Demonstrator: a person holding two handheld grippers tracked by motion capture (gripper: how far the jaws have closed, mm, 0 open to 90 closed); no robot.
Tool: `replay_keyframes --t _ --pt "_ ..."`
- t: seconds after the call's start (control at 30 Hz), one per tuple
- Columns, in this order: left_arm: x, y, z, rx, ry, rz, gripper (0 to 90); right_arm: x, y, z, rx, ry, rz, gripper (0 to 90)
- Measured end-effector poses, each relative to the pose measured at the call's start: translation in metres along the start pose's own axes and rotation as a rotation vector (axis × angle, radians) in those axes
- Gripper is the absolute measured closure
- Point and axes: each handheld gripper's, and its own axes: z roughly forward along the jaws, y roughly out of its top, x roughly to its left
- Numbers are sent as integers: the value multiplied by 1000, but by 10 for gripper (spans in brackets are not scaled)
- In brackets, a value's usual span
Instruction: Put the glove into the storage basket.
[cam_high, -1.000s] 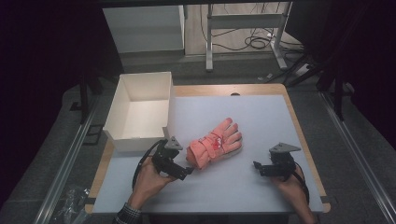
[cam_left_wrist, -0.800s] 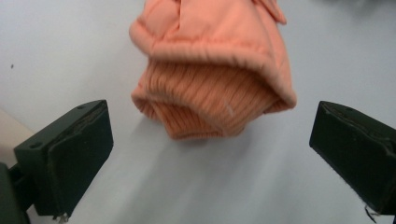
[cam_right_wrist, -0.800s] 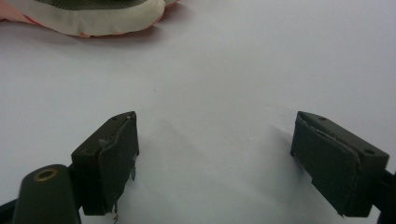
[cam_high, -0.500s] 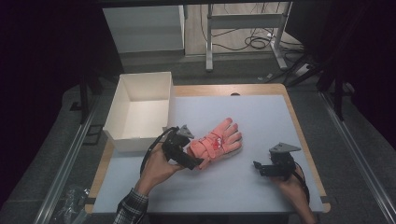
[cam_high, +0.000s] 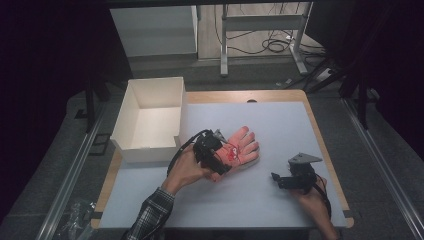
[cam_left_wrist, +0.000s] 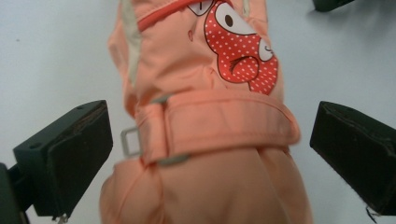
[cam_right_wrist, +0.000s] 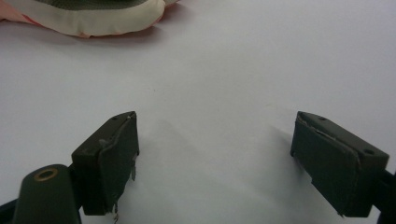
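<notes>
Glove: orange child's ski glove (cam_high: 236, 151) with a red polka-dot cartoon patch, lying flat on the pale table cover (cam_high: 270, 125) near its middle, fingers pointing away from the person and just right of the white cardboard box (cam_high: 150, 117).
Wrist strap: orange band with a metal buckle (cam_left_wrist: 212, 128) runs across the cuff, right between the left jaws in the left gripper view.
Left gripper: (cam_high: 214, 156) jaws spread wide, one on each side of the cuff, neither visibly touching the fabric – nothing gripped yet.
Right gripper: (cam_high: 287, 181) jaws apart and empty, resting low over the bare cover, well to the right of the glove; only the glove's pale edge (cam_right_wrist: 88, 18) sits at the top of the right gripper view.
Change: a second ago the left gripper lay beside the cuff end, low and to the left; it has since swung up and over, so it now straddles the wrist. The glove has not shifted, and the right gripper has stayed put.
Meaning: the approach looks finished – closing on the cuff or strap is likely the next move, probably to lift the glove toward the box.
Box: open-topped, empty, at the table's far left.
</notes>
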Motion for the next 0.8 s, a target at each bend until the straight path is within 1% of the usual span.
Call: replay_keyframes --t 0.03,0.13,0.17,0.23,0.27,0.37,0.43,0.5,0.53,0.6,0.67,0.77,0.8 --pt "0 1 3 5 4 0 0 0 0 0 0 0 1 153" --pt "-1 3 14 46 13 19 0 0 0 0 -1 -1 0 153" --pt "-1 4 18 57 22 18 0 0 0 0 -1 -1 0 153" --pt "-1 4 26 87 35 33 0 0 0 0 -1 -1 0 153" --pt "0 3 30 97 36 35 0 0 0 0 -1 -1 0 153" --pt "4 1 34 99 22 22 0 0 0 0 0 -1 1 153" --pt "8 -1 40 121 14 13 0 0 0 0 -1 -2 0 153" --pt "8 -2 45 145 24 12 0 0 0 0 -1 -2 0 152" --pt "9 -3 48 152 12 12 0 0 0 0 -1 -2 0 152" --pt "10 -4 49 144 2 6 0 0 0 0 -1 -2 0 152" --pt "10 -4 51 157 -3 -2 0 0 0 0 -1 -3 0 152" --pt "7 -5 56 187 2 15 7 1 0 0 -1 -3 0 152" --pt "5 -5 57 190 17 21 7 1 0 0 -1 -3 0 152"
